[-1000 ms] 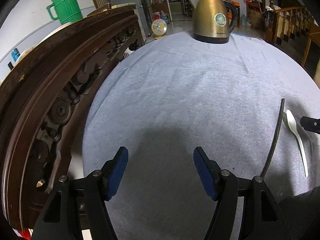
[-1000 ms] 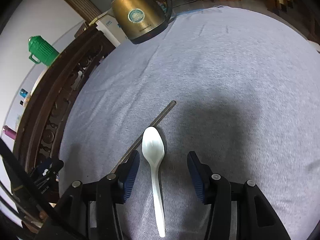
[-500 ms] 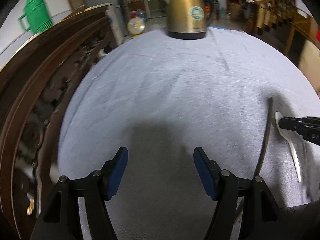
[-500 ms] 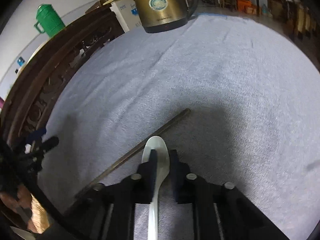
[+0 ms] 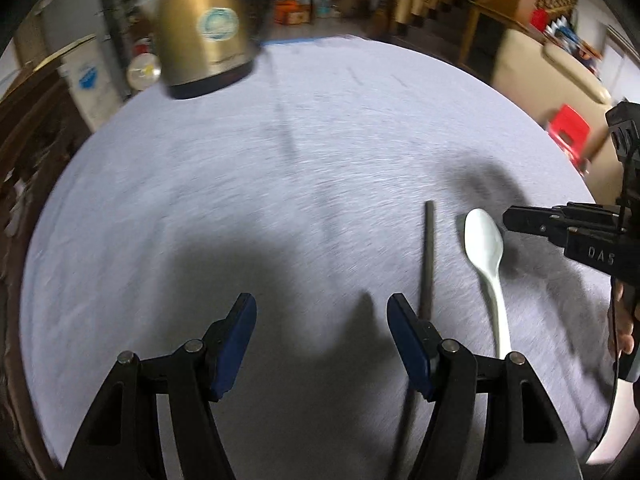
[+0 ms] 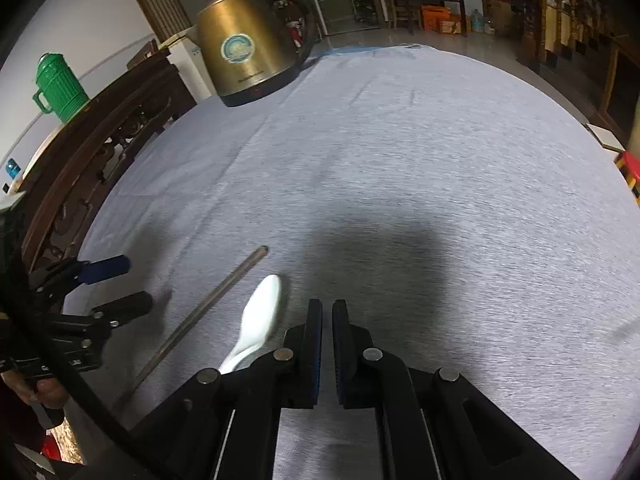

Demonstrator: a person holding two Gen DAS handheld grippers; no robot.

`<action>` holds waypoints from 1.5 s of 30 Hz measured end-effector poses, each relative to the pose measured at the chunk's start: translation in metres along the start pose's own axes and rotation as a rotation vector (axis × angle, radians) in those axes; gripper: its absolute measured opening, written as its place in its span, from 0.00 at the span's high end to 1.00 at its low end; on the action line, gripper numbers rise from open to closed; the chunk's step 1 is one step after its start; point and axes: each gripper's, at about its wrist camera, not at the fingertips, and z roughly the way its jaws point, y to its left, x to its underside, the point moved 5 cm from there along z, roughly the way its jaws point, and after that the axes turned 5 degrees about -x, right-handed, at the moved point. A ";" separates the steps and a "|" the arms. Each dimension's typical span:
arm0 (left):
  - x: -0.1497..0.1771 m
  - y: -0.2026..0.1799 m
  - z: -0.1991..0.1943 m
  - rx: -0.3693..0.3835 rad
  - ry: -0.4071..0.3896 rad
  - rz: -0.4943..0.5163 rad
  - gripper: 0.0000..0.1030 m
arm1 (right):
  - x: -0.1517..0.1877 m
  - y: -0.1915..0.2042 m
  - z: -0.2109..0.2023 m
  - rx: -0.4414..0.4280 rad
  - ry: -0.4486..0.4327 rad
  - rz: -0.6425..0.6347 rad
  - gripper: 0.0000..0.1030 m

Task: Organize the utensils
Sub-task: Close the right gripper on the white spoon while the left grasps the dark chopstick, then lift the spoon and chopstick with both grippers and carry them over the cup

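A white plastic spoon (image 5: 486, 256) lies on the grey tablecloth, bowl pointing away; it also shows in the right wrist view (image 6: 258, 318). A dark chopstick (image 5: 427, 260) lies just left of it, also seen in the right wrist view (image 6: 208, 308). My left gripper (image 5: 322, 320) is open and empty, its right finger beside the chopstick's near part. My right gripper (image 6: 327, 320) is shut with nothing between the pads, just right of the spoon; it shows in the left wrist view (image 5: 516, 218) at the spoon's bowl.
A brass electric kettle (image 6: 244, 58) stands at the table's far left; it also shows in the left wrist view (image 5: 204, 36). A carved dark wooden chair back (image 6: 100, 140) runs along the left edge. A green jug (image 6: 58, 84) sits behind it.
My left gripper swung right, bringing the chopstick and spoon in front of it. My right gripper closed, then shifted right off the spoon, which now lies to its left.
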 end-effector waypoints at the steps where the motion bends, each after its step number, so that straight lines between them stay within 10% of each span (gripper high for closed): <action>1: -0.005 -0.005 0.003 0.018 0.003 0.007 0.33 | 0.000 -0.001 0.000 -0.003 0.003 0.004 0.94; 13: -0.018 -0.051 0.023 0.074 -0.005 0.151 0.34 | -0.004 -0.015 0.007 -0.202 0.036 0.165 0.61; 18: -0.019 -0.046 0.020 0.058 -0.027 0.149 0.87 | -0.011 -0.005 0.015 -0.218 0.038 0.154 0.60; 21: -0.023 -0.032 0.024 0.055 -0.011 0.110 0.94 | -0.015 0.008 0.022 -0.211 0.053 0.106 0.60; 23: -0.021 -0.021 0.023 0.032 -0.011 0.083 0.95 | -0.014 0.018 0.025 -0.186 0.057 0.053 0.63; 26: -0.014 -0.004 0.021 0.029 -0.008 0.013 0.95 | -0.010 0.031 0.031 -0.165 0.088 -0.019 0.94; 45: 0.039 0.069 -0.103 -0.099 -0.246 -0.378 0.95 | -0.009 0.021 -0.089 -0.091 -0.308 0.063 0.95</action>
